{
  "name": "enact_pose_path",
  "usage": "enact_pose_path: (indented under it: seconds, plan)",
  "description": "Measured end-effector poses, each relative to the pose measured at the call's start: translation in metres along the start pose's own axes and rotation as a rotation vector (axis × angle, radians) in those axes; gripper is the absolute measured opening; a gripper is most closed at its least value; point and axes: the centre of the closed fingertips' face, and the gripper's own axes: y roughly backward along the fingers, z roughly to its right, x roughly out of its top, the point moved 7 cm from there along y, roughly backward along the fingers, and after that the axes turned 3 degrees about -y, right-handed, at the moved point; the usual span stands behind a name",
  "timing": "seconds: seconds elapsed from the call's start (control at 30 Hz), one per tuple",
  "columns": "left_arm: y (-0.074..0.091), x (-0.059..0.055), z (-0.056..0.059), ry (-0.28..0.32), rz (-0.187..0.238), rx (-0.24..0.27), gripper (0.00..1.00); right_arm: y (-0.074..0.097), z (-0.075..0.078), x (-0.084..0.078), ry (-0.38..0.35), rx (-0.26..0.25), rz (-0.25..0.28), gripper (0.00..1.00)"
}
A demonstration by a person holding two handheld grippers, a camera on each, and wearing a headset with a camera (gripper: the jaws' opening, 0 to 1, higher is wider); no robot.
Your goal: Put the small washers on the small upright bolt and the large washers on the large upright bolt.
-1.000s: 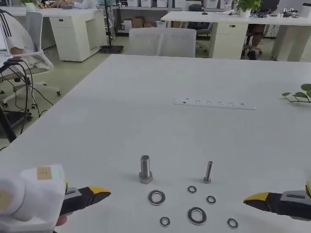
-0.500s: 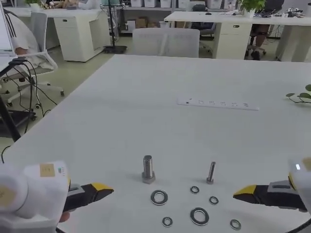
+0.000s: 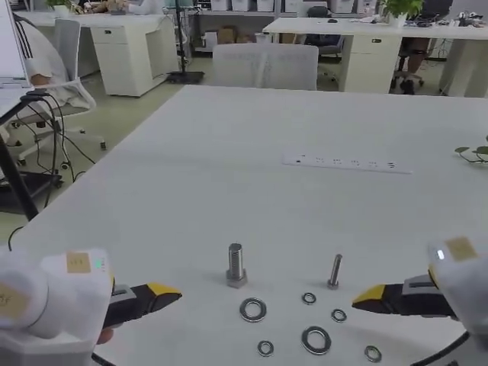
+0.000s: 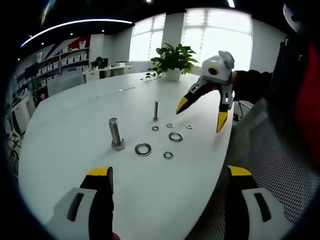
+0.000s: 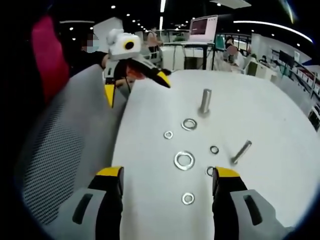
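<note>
The large bolt (image 3: 235, 265) and the thinner small bolt (image 3: 335, 271) stand upright on the white table (image 3: 252, 175). In front of them lie two large washers (image 3: 253, 309) (image 3: 316, 339) and several small washers (image 3: 309, 298). My left gripper (image 3: 162, 293) hovers left of the washers, open and with nothing in it, as its own view shows (image 4: 170, 172). From the right, my right gripper (image 3: 370, 297) points at the small washers, also open and with nothing held (image 5: 168, 173). In the right gripper view one large washer (image 5: 184, 160) lies just ahead of the jaws.
A white power strip (image 3: 347, 162) lies across the middle of the table. Plant leaves (image 3: 476, 152) reach in at the right edge. A mesh chair (image 3: 263, 65) stands at the far side, with desks and another chair (image 3: 61, 53) beyond.
My right gripper has moved left, closer to the small washers. The left gripper has barely shifted. The head camera has drifted slightly.
</note>
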Motion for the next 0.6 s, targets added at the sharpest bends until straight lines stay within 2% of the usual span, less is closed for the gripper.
enact_pose_path:
  seconds: [0.6]
  plan:
    - [0.002,0.003,0.001,0.0,0.003,0.004,0.92,-0.009,0.006,0.014,0.086,0.051,-0.077,0.71]
